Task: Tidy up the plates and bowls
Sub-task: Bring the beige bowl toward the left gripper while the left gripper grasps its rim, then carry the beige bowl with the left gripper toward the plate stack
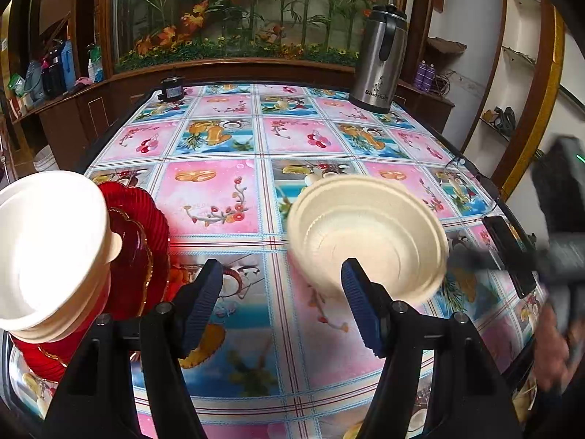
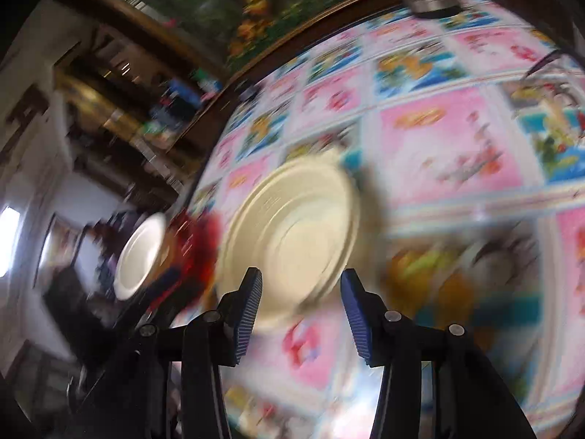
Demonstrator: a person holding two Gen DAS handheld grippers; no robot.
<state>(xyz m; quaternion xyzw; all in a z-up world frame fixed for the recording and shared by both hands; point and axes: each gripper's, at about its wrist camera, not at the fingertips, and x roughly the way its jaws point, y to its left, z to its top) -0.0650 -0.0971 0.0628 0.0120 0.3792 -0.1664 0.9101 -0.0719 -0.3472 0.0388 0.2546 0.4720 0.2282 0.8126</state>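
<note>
Nearest in the left wrist view, the left gripper [image 1: 281, 285] hangs over the patterned tablecloth [image 1: 226, 197] with its blue-padded jaws well apart and nothing between them. Just left of it, white bowls [image 1: 47, 248] sit nested on a stack of red plates [image 1: 139, 241] at the table's near left corner, partly cut off by the picture's edge. Just beyond its right finger, a cream bowl [image 1: 369, 234] is tilted, its hollow facing the camera; what bears it is not clear.

In the right wrist view, heavily blurred, the right gripper [image 2: 301, 292] has its jaws partly apart and empty, the cream bowl [image 2: 292, 237] just beyond the fingertips. Whether it touches them is unclear.

A dark flat object [image 1: 508, 248] lies by the right edge. Far back stand a steel flask [image 1: 380, 62] and a small black device [image 1: 172, 87], before a glass case of artificial flowers [image 1: 237, 11].
</note>
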